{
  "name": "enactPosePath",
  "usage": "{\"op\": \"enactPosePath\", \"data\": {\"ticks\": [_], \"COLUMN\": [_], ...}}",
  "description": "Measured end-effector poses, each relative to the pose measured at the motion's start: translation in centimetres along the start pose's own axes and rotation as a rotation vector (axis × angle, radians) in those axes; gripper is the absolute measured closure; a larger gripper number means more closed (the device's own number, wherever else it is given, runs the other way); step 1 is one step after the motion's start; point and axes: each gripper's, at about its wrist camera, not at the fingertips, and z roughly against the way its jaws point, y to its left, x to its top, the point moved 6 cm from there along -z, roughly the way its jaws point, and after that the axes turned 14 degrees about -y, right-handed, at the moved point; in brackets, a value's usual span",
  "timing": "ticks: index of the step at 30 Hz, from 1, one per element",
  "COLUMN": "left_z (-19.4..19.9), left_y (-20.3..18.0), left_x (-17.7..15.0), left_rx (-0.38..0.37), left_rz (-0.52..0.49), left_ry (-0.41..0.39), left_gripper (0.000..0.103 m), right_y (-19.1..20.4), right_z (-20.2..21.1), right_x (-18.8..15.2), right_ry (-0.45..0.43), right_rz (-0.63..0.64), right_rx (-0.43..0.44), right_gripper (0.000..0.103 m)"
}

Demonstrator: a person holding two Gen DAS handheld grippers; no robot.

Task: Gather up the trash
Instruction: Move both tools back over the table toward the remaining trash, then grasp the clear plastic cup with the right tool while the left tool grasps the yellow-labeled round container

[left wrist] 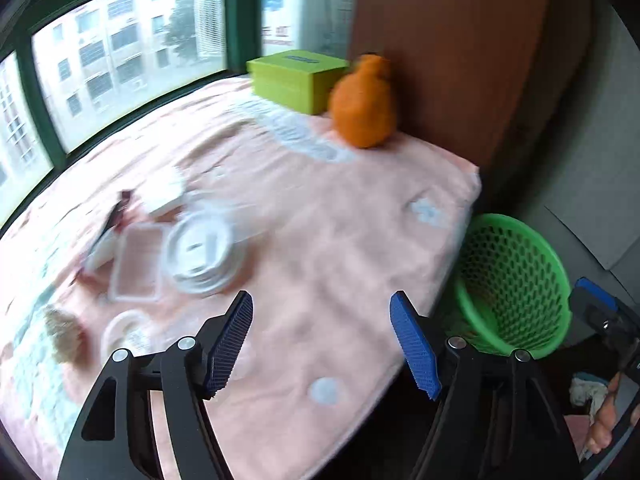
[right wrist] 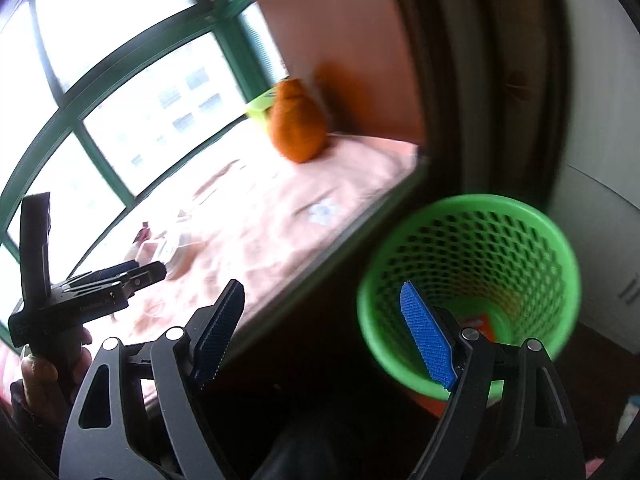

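Blurred trash lies on the pink blanket (left wrist: 320,208) at the left: a round white plastic lid (left wrist: 200,252), a clear tray (left wrist: 138,262), a white box (left wrist: 164,194), a dark wrapper (left wrist: 120,208) and a brownish crumpled wad (left wrist: 64,334). My left gripper (left wrist: 322,300) hangs open over the blanket near its front edge, with nothing between its blue pads. A green mesh basket (right wrist: 472,288) stands on the floor beside the bed with something orange-red at its bottom. My right gripper (right wrist: 320,286) is open and empty, its right finger over the basket's mouth.
A lime-green box (left wrist: 298,80) and an orange stuffed shape (left wrist: 362,104) sit at the blanket's far corner against a brown wooden panel (left wrist: 440,40). A green-framed window (left wrist: 120,60) runs behind the bed. The basket (left wrist: 516,284) stands tight against the bed's corner.
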Motion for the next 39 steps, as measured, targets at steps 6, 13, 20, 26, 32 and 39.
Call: {"op": "enactPosePath", "data": {"ticks": [6,13,20,26,32,39], "left_z": [1.8,2.5,2.9,3.3,3.9,4.3], "left_y": [7.0,13.3,17.0,18.5,19.8,20.6], "left_x": [-1.4,-3.3,-5.6,-7.0,-7.4,-7.4], "left_rx": [0.082,0.121,0.123,0.133,0.141,0.134], "left_rz": [0.071,0.13,0.186,0.197,0.189,0.178], "left_ry": [-0.004,0.026,0.065,0.08,0.072,0.057], "left_gripper": [0.034,0.034,0.034,0.034,0.033,0.029], "right_y": [5.0,9.9,14.6,18.5,20.8,22.2], "right_z": [-1.8,-3.9,-6.3,-9.1,-12.3,-15.4], "right_x": [-0.4,-1.5,-3.6,-5.6,-6.8,-7.8], "right_ry": [0.031,0.081,0.169,0.252,0.311,0.346], "right_rz": [0.047,0.078,0.113,0.123,0.118,0.137], "right_rx": [0.083,0.184,0.316,0.435,0.505,0.509], "right_gripper": [0.023,0.021,0.019,0.019,0.019,0.019]}}
